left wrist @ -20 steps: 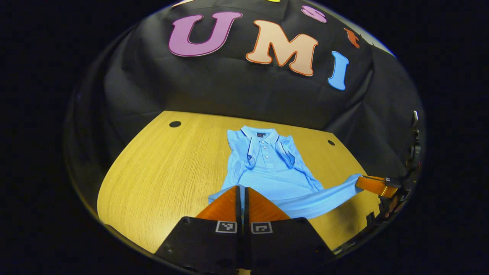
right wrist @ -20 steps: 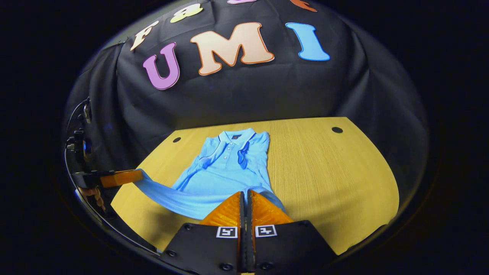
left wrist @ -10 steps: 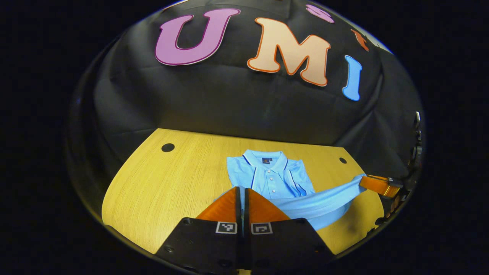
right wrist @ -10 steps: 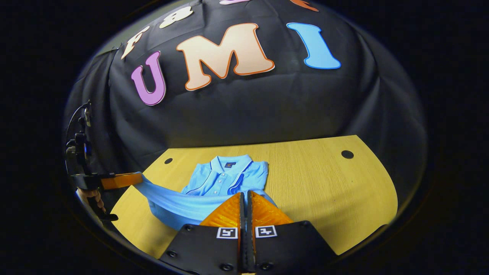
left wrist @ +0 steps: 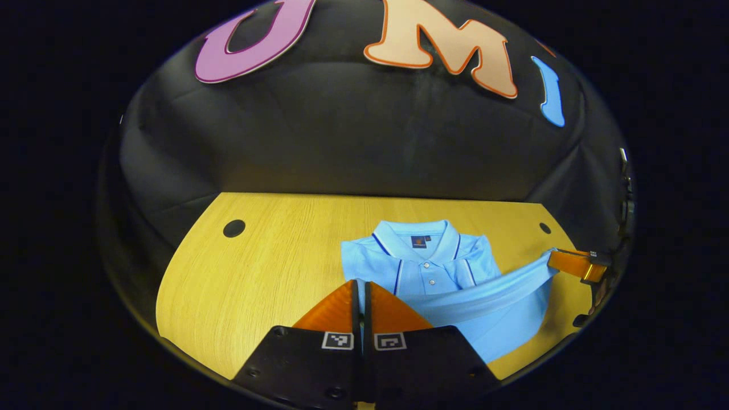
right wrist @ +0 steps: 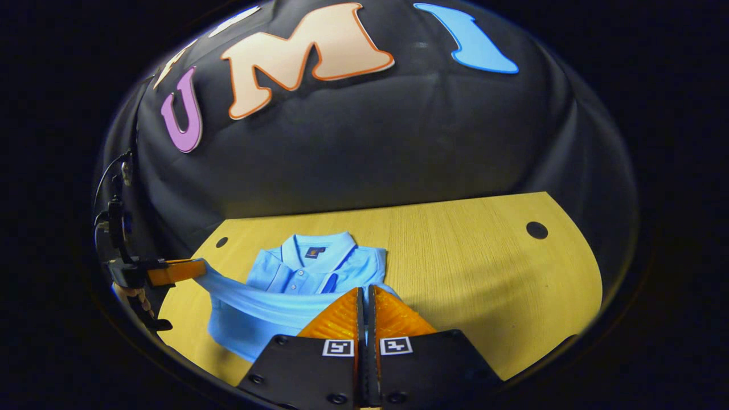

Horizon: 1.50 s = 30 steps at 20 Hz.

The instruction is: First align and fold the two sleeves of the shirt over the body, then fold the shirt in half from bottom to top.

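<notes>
Blue shirt [left wrist: 421, 259] on table [left wrist: 273, 256], collar at 12 o'clock, small dark neck label unreadable, left gripper [left wrist: 359, 285] and right gripper [right wrist: 365, 291] each pinching lifted hem [right wrist: 256, 299].

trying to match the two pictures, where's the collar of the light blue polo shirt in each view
Left gripper view: the collar of the light blue polo shirt sits right of centre, just above the lifted bottom hem.
Right gripper view: the collar sits left of centre, again above the raised hem.
Shared landmark: the small dark label inside the collar, on the yellow wooden table.
</notes>
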Each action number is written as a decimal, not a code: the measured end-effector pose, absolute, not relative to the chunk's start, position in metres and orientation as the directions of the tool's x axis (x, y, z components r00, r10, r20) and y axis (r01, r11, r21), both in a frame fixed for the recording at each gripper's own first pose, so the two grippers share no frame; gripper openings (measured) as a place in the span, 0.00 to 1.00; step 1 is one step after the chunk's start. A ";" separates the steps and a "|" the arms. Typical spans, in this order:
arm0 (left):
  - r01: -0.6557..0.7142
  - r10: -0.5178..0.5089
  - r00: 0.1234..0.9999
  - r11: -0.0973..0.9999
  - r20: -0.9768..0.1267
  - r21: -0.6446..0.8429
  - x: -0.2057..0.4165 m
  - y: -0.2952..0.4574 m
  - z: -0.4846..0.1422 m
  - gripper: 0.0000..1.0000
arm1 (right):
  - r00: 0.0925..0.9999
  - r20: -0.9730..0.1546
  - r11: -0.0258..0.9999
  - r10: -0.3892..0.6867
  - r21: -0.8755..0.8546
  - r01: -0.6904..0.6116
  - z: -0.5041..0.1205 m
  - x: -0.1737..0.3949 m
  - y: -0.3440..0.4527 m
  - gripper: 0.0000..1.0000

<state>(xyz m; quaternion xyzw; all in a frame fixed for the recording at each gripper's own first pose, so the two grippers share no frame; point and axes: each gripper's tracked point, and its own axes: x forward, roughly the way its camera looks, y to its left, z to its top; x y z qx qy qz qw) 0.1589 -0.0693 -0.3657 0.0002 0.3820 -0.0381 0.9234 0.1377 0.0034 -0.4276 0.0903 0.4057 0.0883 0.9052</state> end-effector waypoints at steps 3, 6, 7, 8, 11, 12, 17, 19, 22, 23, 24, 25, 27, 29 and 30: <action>0.006 -0.023 0.755 1.000 -0.655 -0.028 0.180 -0.064 -0.370 0.00 | 0.663 -0.714 0.964 0.225 0.262 -0.045 -0.446 0.155 0.002 0.02; 0.000 0.009 0.746 1.000 -0.666 0.014 0.187 -0.063 -0.383 0.00 | 0.669 -0.713 0.964 0.209 0.266 -0.018 -0.460 0.165 0.005 0.03; -0.024 0.042 0.751 0.999 -0.660 0.035 0.191 -0.057 -0.386 0.00 | 0.680 -0.707 0.967 0.193 0.254 -0.011 -0.461 0.170 0.003 0.10; -0.053 0.074 0.759 0.997 -0.647 0.052 0.193 -0.052 -0.386 0.06 | 0.693 -0.696 0.969 0.189 0.248 -0.015 -0.458 0.173 0.002 0.09; -0.084 0.085 0.785 0.996 -0.613 0.030 0.193 -0.053 -0.367 0.95 | 0.743 -0.641 0.974 0.191 0.217 -0.063 -0.429 0.174 0.000 0.75; -0.088 0.083 0.805 0.996 -0.587 0.021 0.194 -0.054 -0.355 0.91 | 0.760 -0.622 0.977 0.189 0.196 -0.082 -0.420 0.172 0.000 0.96; -0.066 0.070 0.903 0.998 -0.424 0.025 0.175 -0.053 -0.262 0.96 | 0.857 -0.494 0.989 0.151 0.073 -0.132 -0.340 0.145 0.004 0.93; -0.057 0.060 0.930 0.998 -0.363 0.020 0.157 -0.050 -0.226 0.96 | 0.886 -0.434 0.987 0.161 0.063 -0.148 -0.304 0.125 0.013 0.98; -0.041 0.043 0.953 0.999 -0.301 0.012 0.125 -0.045 -0.184 0.95 | 0.918 -0.361 0.987 0.162 0.045 -0.156 -0.258 0.094 0.023 0.98; -0.037 0.041 0.958 0.999 -0.285 0.019 0.114 -0.042 -0.174 0.95 | 0.929 -0.334 0.987 0.159 0.038 -0.156 -0.241 0.083 0.025 0.98; -0.035 0.043 0.962 0.999 -0.269 0.035 0.101 -0.037 -0.162 0.95 | 0.939 -0.305 0.987 0.157 0.032 -0.155 -0.225 0.072 0.028 0.98; -0.029 0.039 0.968 0.999 -0.250 0.043 0.090 -0.036 -0.151 0.95 | 0.947 -0.279 0.988 0.157 0.030 -0.155 -0.209 0.061 0.030 0.98; -0.012 0.021 0.978 0.999 -0.209 0.044 0.063 -0.037 -0.129 0.95 | 0.958 -0.241 0.988 0.158 0.039 -0.153 -0.182 0.034 0.035 0.97; 0.015 -0.008 0.983 0.999 -0.182 0.035 0.036 -0.038 -0.113 0.95 | 0.968 -0.206 0.990 0.142 0.039 -0.137 -0.155 0.007 0.033 0.97; 0.028 -0.022 0.985 0.999 -0.172 0.035 0.019 -0.039 -0.105 0.94 | 0.973 -0.188 0.991 0.133 0.041 -0.127 -0.142 -0.007 0.032 0.97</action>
